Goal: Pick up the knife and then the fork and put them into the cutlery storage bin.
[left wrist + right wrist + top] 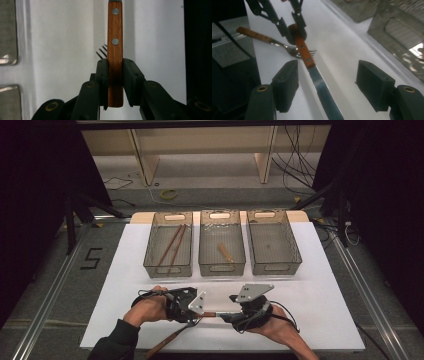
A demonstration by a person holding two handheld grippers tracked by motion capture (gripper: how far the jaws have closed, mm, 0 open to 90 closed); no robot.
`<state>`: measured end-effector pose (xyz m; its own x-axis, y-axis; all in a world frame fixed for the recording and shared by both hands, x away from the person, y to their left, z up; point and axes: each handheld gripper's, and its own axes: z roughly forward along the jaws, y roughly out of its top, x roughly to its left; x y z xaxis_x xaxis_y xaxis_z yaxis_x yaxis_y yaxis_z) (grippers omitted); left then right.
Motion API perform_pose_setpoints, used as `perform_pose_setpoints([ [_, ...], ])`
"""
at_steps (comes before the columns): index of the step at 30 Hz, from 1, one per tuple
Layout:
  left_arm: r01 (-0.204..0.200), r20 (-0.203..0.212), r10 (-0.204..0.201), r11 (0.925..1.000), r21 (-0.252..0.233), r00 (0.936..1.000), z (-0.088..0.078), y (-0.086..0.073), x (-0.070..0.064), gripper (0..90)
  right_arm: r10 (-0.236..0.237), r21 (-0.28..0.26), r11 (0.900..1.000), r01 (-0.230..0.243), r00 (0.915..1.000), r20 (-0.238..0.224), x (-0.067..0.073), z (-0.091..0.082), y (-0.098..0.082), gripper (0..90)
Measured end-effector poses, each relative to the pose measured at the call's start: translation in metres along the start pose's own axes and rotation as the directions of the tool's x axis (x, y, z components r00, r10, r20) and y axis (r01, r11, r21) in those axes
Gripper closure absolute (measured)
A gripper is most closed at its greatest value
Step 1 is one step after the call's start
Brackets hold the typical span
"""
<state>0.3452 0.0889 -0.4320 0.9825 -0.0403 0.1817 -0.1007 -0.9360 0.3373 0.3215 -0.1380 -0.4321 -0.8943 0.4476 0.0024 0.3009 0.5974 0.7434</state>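
My left gripper (115,75) is shut on the wooden handle of a knife (115,35), which it holds level above the white table top. In the high view the left gripper (196,313) and the right gripper (226,316) face each other near the table's front edge, with the knife (210,314) between them. The knife's steel blade (322,91) runs between the pads (287,80) of my right gripper (329,77). Those jaws stand wide apart and touch nothing. A fork (264,37) with a wooden handle lies on the table under the left gripper (293,31).
Three wire baskets stand in a row at the back. The left basket (150,262) holds wooden chopsticks (172,245), the middle basket (222,268) a short wooden-handled piece (225,252), and the right basket (295,255) looks empty. The fork (167,340) reaches the front edge.
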Motion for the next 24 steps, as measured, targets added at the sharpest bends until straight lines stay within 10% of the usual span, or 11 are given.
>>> perform_pose_setpoints([
  [11, -0.043, -0.002, 0.043, 0.9990, -0.006, 0.9991, 0.000, 0.015, -0.002, 75.0, -0.105, 0.103, 0.988, 0.111, 0.9928, -0.058, 0.010, 0.028, 0.004, 46.6],
  [24, -0.058, 0.002, 0.058, 0.9981, -0.019, 0.9983, -0.002, 0.018, -0.006, 74.9, -0.126, 0.135, 0.981, 0.137, 0.9880, -0.090, 0.012, 0.038, 0.003, 67.2],
])
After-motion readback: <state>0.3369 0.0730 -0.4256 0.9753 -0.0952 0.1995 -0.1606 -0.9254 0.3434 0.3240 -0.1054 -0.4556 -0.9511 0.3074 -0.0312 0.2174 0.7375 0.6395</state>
